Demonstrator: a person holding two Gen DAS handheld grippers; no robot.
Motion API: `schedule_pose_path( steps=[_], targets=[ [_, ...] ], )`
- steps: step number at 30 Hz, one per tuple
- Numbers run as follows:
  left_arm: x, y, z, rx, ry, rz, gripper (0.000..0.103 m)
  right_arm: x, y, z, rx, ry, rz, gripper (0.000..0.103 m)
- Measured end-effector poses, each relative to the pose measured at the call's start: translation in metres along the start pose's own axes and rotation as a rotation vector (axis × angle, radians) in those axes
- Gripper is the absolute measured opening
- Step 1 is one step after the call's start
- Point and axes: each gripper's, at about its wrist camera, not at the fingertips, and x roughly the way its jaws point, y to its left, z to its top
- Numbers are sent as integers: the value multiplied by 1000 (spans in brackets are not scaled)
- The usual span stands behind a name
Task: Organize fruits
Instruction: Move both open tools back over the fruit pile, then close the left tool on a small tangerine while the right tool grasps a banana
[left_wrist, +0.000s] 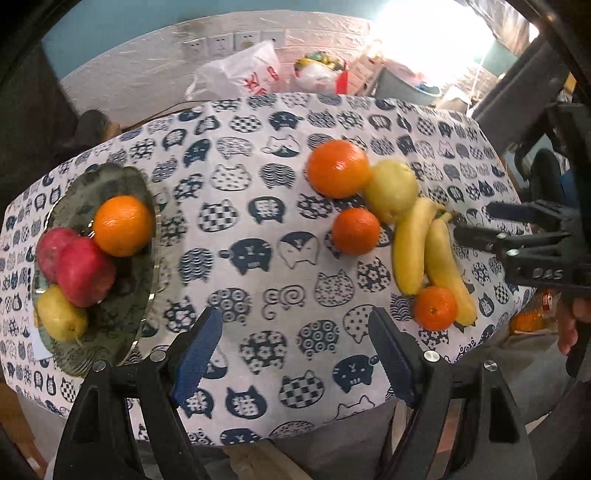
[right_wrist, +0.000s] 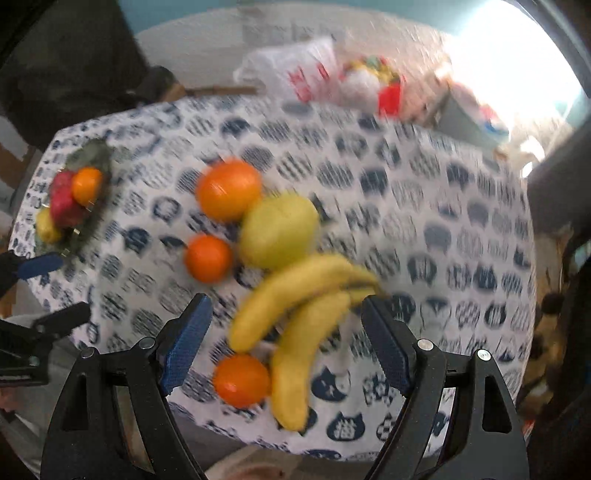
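Here, the right tool (right_wrist: 284, 339), spread wide and empty, is framed around the bananas (right_wrist: 295, 325) at 6 o'clock on the bench (right_wrist: 424, 206). Soft and bruisable, they should be gripped mid-body. The left tool (left_wrist: 295, 354) is held released.

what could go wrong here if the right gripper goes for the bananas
The bananas touch a small orange near the table's front edge; a nudge could roll it off. The right gripper is open, yet the joined bananas may be too wide to grip together. The pear at their stem end might shift.

Both wrist views over shared tablecloth (left_wrist: 280, 221)
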Motion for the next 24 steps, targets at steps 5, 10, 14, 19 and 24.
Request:
schedule_pose_path(
  steps=[5,10,14,19,24],
  targets=[
    [11,-22,2,63,-1,15,83,24,-17,-16,32,67,-2,83],
    [24,-32,2,87,24,14,83,37,-23,-23,54,96,17,82],
    [33,-35,2,100,41,14,83,46,-23,-25,57,117,11,76],
    [46,-38,8,97,64,2,83,64,-15,-29,67,148,21,72],
    [58,-39,21,73,83,-18,83,69,-12,-31,59,123,64,48]
  ],
)
